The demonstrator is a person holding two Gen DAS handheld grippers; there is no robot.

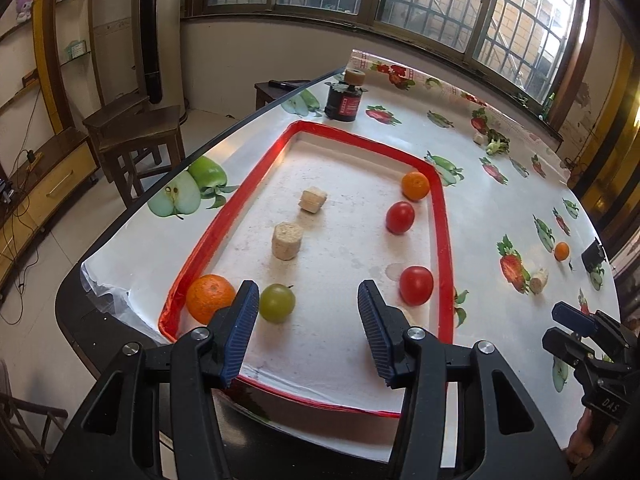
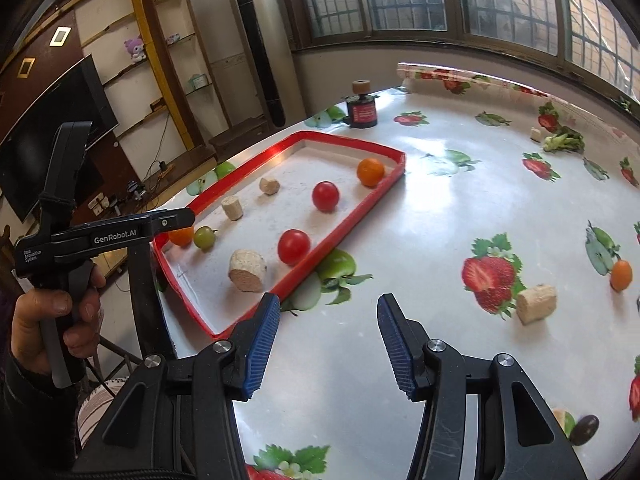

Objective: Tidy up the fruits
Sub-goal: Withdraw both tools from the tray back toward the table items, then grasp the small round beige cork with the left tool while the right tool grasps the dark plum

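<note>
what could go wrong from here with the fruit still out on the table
1. The small orange outside the red-rimmed tray is round and lies on a glossy tablecloth; a nudge from the open right gripper could roll it away.
2. A cork-like block lies beside it and might be grabbed instead.
3. Tomatoes sit near the tray's rim, so incoming fruit could knock them.

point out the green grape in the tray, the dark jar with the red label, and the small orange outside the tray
round green grape [image 1: 277, 303], left wrist view, middle of its skin
dark jar with red label [image 1: 343, 103], left wrist view, on its label
small orange fruit outside the red-rimmed tray [image 2: 621, 275], right wrist view, its centre
</note>
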